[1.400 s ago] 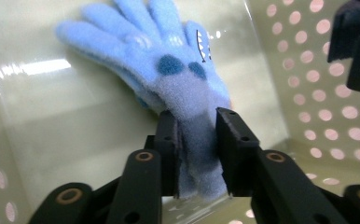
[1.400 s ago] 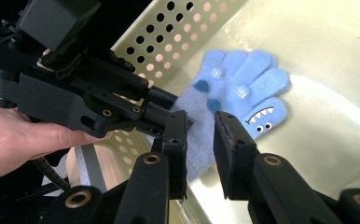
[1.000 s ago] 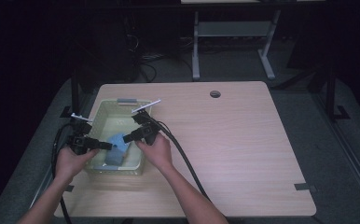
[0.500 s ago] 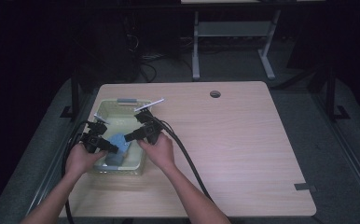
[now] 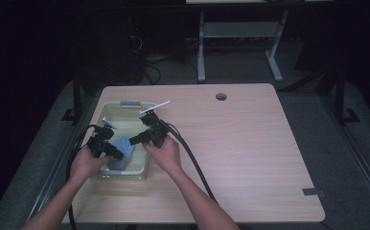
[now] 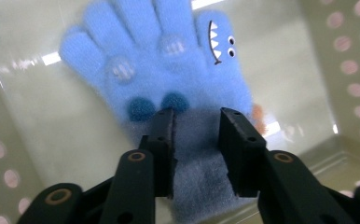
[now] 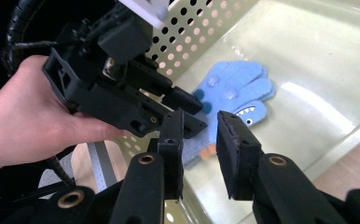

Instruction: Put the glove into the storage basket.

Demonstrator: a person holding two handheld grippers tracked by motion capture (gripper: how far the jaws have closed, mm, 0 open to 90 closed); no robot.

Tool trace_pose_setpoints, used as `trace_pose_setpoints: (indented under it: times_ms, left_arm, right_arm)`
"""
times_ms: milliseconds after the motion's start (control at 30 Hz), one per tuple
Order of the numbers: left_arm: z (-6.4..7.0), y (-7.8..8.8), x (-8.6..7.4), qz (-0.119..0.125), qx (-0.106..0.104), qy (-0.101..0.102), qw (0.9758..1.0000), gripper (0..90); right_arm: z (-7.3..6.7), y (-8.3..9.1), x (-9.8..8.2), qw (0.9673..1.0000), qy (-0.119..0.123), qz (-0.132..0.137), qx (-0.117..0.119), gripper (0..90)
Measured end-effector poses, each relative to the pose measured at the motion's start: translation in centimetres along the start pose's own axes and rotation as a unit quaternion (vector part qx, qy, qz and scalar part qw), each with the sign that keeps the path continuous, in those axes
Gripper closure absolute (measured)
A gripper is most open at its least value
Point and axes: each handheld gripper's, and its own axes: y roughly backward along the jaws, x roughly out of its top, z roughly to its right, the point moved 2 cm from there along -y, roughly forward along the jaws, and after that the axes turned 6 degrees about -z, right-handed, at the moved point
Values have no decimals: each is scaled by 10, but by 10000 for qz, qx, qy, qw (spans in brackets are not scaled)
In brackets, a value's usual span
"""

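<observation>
Glove [image 6: 169,79] lies flat on the floor of the bin [image 5: 107,111], which sits at the counter [image 5: 250,143] left edge; perforated walls close in on both sides. Right half of the counter is bare wood. Left gripper [image 6: 197,123] is down in the bin over the glove cuff, jaws parted with a narrow gap, gripping nothing; contact with fabric unclear. Right gripper [image 7: 200,128] hovers just beside it near the bin's right wall, jaws likewise slightly apart, empty.
</observation>
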Motion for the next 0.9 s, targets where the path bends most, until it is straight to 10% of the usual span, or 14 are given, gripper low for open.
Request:
trace_pose_setpoints:
  times_ms: [900]
  left_arm:
    - [-5, 32, 1, 1147, -693, 350, 9904, 451]
  right_arm:
    - [13, 14, -4, 9999, -63, 73, 129, 529]
